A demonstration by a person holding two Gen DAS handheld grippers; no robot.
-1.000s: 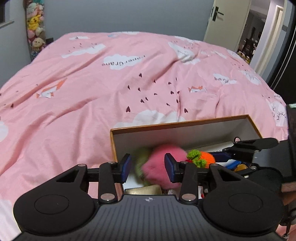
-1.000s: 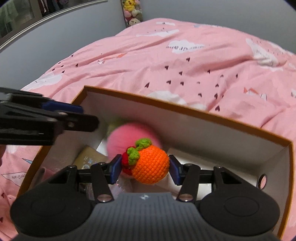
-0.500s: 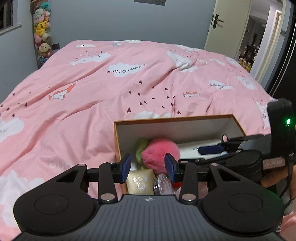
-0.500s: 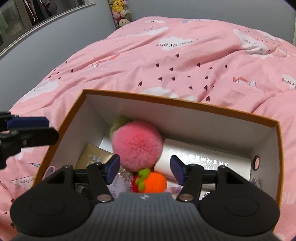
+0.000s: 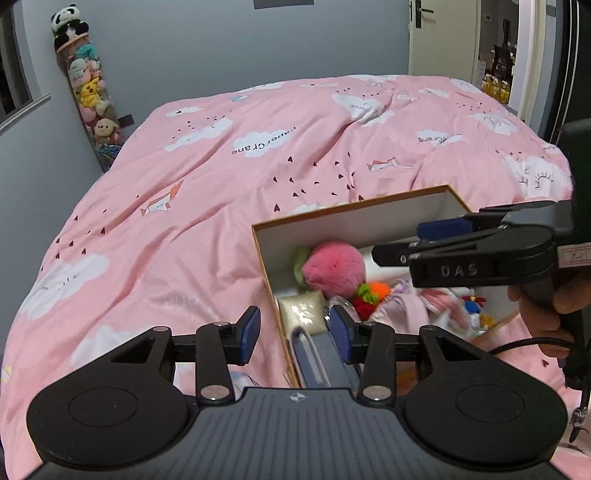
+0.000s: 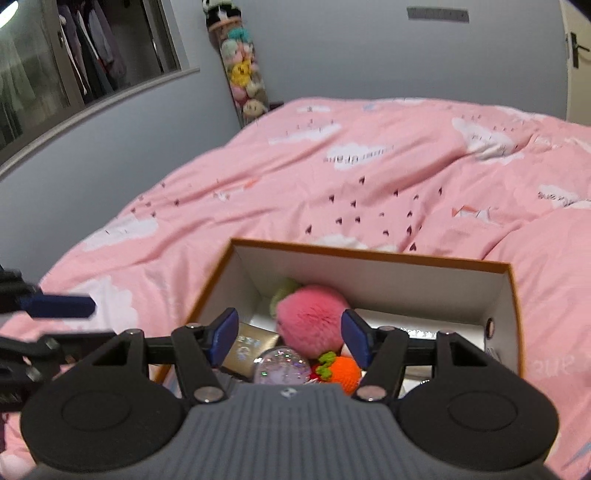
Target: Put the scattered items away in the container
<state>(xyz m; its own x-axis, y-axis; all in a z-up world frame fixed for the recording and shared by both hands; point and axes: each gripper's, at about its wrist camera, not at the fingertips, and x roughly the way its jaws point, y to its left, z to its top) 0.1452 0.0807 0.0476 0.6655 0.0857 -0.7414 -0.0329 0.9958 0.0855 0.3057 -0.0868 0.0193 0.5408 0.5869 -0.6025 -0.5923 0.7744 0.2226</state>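
Observation:
An orange-rimmed white box (image 5: 351,211) (image 6: 369,254) lies on the pink bed. In it are a pink fluffy ball (image 5: 334,267) (image 6: 312,321), an orange crochet fruit (image 5: 379,290) (image 6: 341,373), a glitter globe (image 6: 282,365), a gold packet (image 5: 303,314) and soft toys. My left gripper (image 5: 295,334) hovers over the box's near left wall, jaws opening, with nothing between them. My right gripper (image 6: 290,338) (image 5: 406,242) hangs above the box, jaws opening and empty. A hand (image 5: 543,306) holds it.
The pink cloud-print duvet (image 5: 221,177) spreads wide around the box. A tall hanging column of plush toys (image 5: 88,92) (image 6: 243,74) stands in the far corner. A door (image 5: 424,33) is at the back right and a window (image 6: 74,55) on the left wall.
The right gripper let go of the orange crochet fruit, which now lies in the box beside the pink ball. Both grippers rose and drew back from the box.

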